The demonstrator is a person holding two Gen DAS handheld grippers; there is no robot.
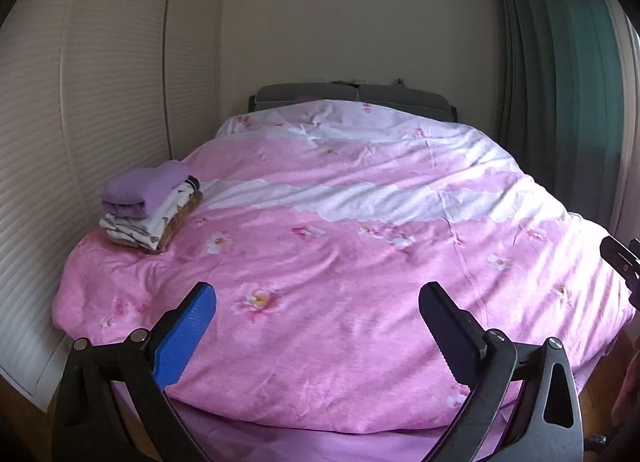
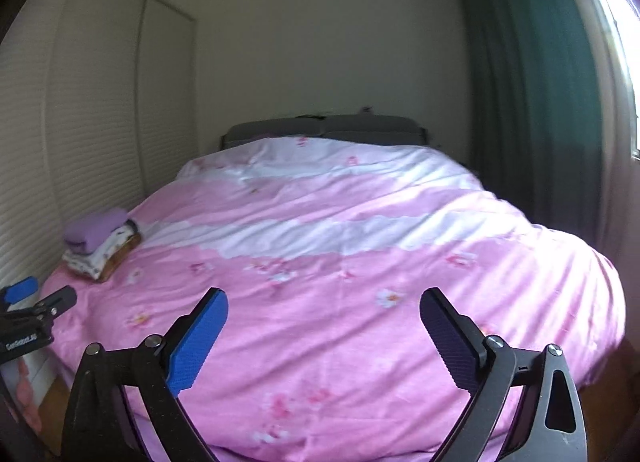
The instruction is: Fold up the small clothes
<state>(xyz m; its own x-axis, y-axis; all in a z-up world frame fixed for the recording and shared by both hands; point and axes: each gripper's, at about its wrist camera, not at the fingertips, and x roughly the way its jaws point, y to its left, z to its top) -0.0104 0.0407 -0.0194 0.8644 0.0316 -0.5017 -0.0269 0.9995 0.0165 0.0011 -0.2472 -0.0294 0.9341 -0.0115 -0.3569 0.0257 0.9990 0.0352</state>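
Note:
A stack of folded clothes rests at the left side of the pink floral bed cover: a purple piece on top, white patterned pieces under it, on a brown woven base. The same stack shows in the right wrist view. My left gripper hovers over the cover's near edge, open, with nothing between its fingers. My right gripper is also open and holds nothing, above the near part of the bed cover. Each gripper shows at the edge of the other's view: left gripper, right gripper.
White louvred wardrobe doors run along the left of the bed. A grey headboard stands at the far wall. Dark green curtains hang at the right, with a bright window beside them. Wooden floor shows below the bed's corners.

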